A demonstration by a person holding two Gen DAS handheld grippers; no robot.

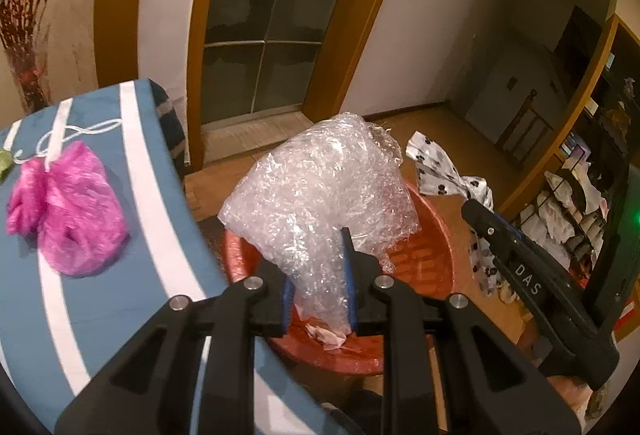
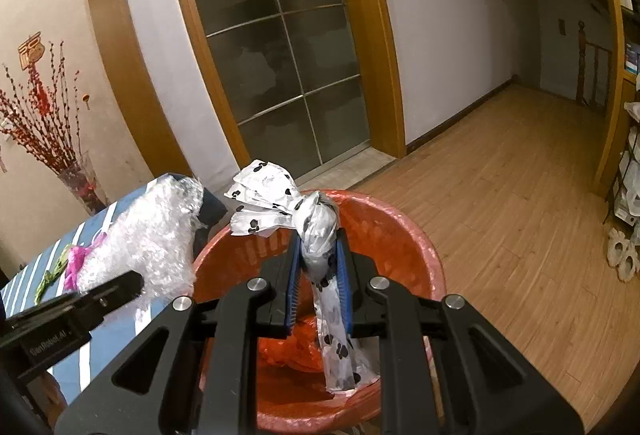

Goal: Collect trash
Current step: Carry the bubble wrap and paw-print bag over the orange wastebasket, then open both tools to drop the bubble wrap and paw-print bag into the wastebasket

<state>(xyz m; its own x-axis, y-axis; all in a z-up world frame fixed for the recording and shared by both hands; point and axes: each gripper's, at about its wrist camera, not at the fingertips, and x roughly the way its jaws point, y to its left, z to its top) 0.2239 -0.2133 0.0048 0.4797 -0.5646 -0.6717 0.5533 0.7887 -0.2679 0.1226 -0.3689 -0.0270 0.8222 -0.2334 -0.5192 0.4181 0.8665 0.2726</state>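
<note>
A: Left wrist view first. What do the left tongs (image 1: 320,271) have?

B: They pinch a crinkly, clear wad of bubble wrap (image 1: 320,191) between the blue pads, at frame centre. The wad billows above the orange bin (image 1: 432,259), a round basket with a thin glossy liner. At left a crumpled magenta plastic bag (image 1: 68,211) lies on the blue, white-striped tabletop (image 1: 152,235), a white cord (image 1: 80,131) above it.

A: And the other tool?

B: At right, its black arm holds out a white bag with black paw prints (image 1: 444,175), beyond the bin's rim.

A: Right wrist view?

B: The right tongs (image 2: 320,271) are clamped on that paw-print bag (image 2: 316,231) at its knotted neck, soft film flaring at upper left, a tail dangling into the bin (image 2: 400,235). The bubble wrap (image 2: 152,239) sits at left, over the tabletop (image 2: 40,283) edge
</note>
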